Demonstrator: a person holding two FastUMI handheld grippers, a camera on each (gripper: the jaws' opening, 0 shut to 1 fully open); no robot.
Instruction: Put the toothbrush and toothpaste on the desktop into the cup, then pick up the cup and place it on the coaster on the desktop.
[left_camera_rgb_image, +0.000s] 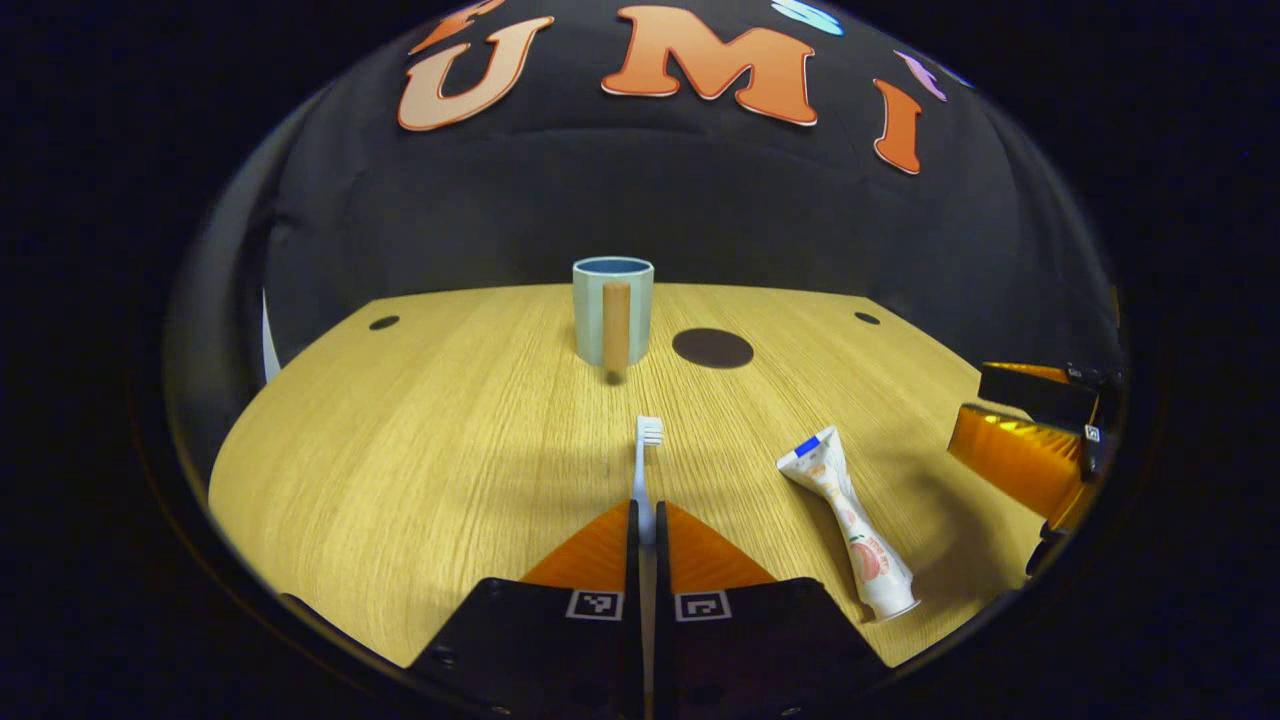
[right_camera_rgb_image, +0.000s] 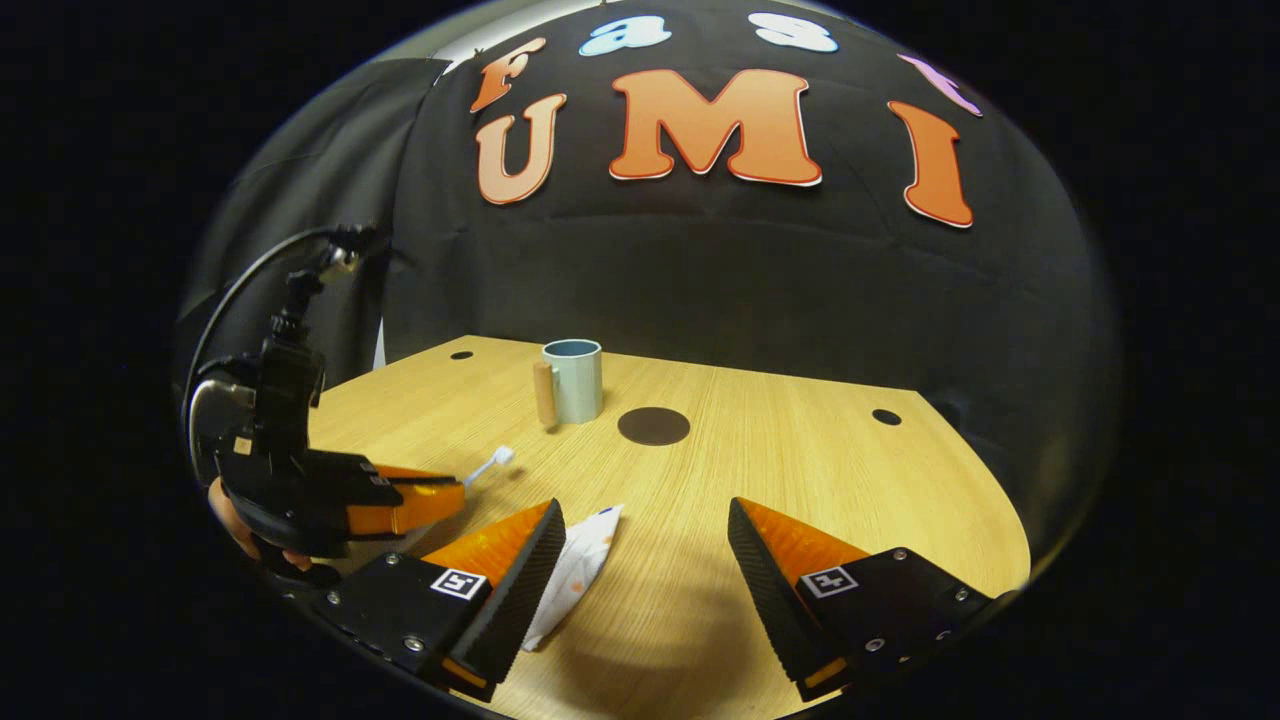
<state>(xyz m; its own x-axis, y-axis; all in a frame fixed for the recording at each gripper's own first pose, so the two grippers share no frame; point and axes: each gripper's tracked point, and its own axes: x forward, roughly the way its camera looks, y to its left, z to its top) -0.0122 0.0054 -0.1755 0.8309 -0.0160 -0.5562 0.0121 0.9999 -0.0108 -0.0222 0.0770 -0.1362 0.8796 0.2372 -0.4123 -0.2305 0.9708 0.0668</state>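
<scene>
My left gripper (left_camera_rgb_image: 645, 515) is shut on the handle of the white toothbrush (left_camera_rgb_image: 645, 465), whose bristle head points toward the cup. The pale blue cup (left_camera_rgb_image: 612, 308) with a tan handle stands upright at the far middle of the desk, with the dark round coaster (left_camera_rgb_image: 712, 348) just to its right. The toothpaste tube (left_camera_rgb_image: 850, 520) lies flat on the desk to the right. In the right gripper view, my right gripper (right_camera_rgb_image: 645, 545) is open above the desk, its left finger over the toothpaste (right_camera_rgb_image: 575, 570). The left gripper (right_camera_rgb_image: 440, 500) holds the toothbrush (right_camera_rgb_image: 492, 464) above the desk; cup (right_camera_rgb_image: 574, 380) and coaster (right_camera_rgb_image: 653, 426) stand beyond.
The wooden desk (left_camera_rgb_image: 420, 450) has small dark holes near its far corners (left_camera_rgb_image: 384, 322). The black cloth wall rises right behind it. A hand (right_camera_rgb_image: 235, 525) holds the left gripper at the desk's left edge. The right gripper's body (left_camera_rgb_image: 1030, 440) juts in from the right.
</scene>
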